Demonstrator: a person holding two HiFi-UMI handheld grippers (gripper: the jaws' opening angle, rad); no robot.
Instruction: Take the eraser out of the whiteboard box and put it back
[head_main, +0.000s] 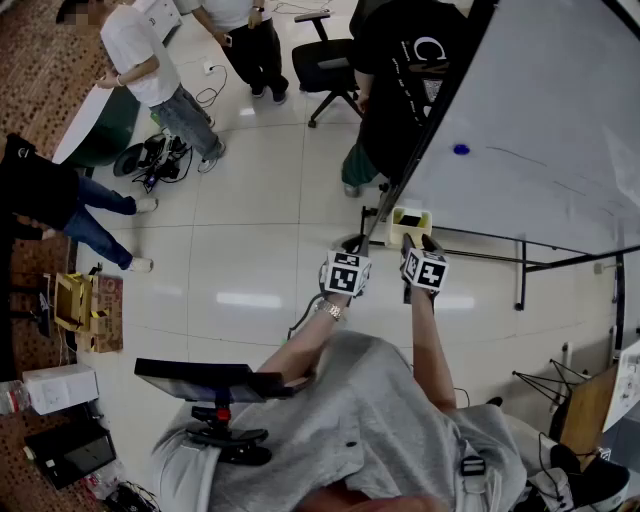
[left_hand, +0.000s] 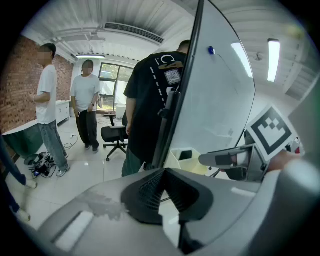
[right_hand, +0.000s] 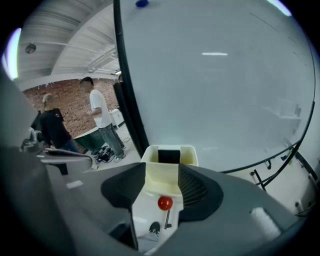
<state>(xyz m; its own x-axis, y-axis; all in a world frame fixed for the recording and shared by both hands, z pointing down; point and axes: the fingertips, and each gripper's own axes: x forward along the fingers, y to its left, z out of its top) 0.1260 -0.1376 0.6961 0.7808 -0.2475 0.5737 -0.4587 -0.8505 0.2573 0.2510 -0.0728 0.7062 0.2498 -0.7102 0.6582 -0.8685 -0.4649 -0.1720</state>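
Note:
A cream whiteboard box (head_main: 398, 226) hangs at the lower left corner of the whiteboard (head_main: 540, 130). A black eraser (right_hand: 168, 156) stands upright inside the box (right_hand: 187, 159). My right gripper (right_hand: 162, 185) points down at the box from just short of it. Its jaws stand open with nothing between them, and a red knob (right_hand: 165, 203) shows below. In the head view the right gripper (head_main: 417, 243) is right beside the box. My left gripper (head_main: 350, 250) hovers to its left, and in the left gripper view its fingertips (left_hand: 164, 172) meet, holding nothing.
A person in a black shirt (head_main: 400, 70) stands by the whiteboard's left edge. An office chair (head_main: 330, 65) and more people (head_main: 150, 60) are beyond. The whiteboard's stand legs (head_main: 522, 268) run along the floor at right. Cardboard boxes (head_main: 85, 310) sit at left.

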